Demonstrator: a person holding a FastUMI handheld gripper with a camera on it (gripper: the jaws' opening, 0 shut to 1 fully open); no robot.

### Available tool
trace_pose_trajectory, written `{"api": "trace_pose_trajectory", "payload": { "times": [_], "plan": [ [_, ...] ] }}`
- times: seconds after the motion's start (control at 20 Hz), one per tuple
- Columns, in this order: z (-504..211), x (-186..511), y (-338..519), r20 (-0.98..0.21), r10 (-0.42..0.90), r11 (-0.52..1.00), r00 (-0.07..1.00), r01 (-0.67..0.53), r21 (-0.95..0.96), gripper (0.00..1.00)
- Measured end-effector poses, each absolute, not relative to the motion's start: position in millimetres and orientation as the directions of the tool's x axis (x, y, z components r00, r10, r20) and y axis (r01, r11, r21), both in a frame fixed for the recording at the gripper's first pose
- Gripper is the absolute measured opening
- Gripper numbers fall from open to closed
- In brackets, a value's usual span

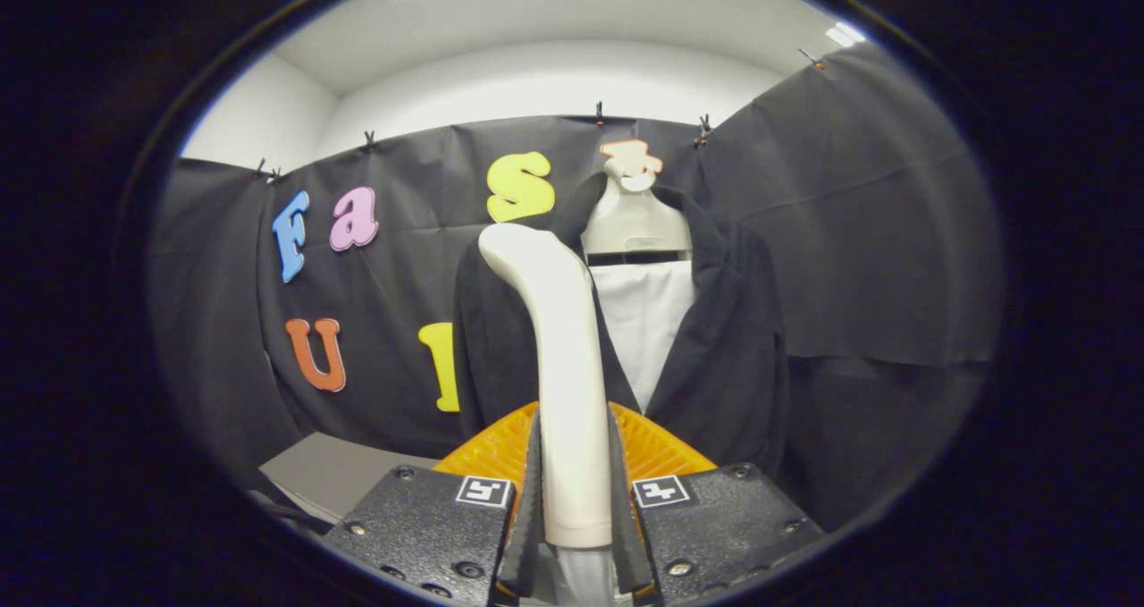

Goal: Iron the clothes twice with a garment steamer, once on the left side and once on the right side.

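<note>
Already the gripper [576,500] pinches the garment steamer [559,366] by its smooth, rigid, likely slippery handle, its head just before the soft, limp dark jacket [724,357] on the hanger [633,218].

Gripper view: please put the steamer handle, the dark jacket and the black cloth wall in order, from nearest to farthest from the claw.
1. Steamer handle: between the fingers of the claw, which press on it from both sides.
2. Dark jacket: beyond the handle, hanging on a pale hanger, open at the front.
3. Black cloth wall: behind the jacket, farthest.
</note>
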State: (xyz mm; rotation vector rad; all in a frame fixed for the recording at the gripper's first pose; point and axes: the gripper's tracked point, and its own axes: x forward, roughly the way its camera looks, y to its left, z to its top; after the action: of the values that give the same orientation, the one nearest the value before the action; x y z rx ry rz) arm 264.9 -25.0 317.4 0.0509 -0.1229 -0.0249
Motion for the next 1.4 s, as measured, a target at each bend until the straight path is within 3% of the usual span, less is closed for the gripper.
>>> {"api": "trace_pose_trajectory", "payload": {
  "times": [1.4],
  "plan": [
    [192,268,-60,-0.090,-0.119,0.993,0.989,0.120,0.001,0.36]
  ]
}}
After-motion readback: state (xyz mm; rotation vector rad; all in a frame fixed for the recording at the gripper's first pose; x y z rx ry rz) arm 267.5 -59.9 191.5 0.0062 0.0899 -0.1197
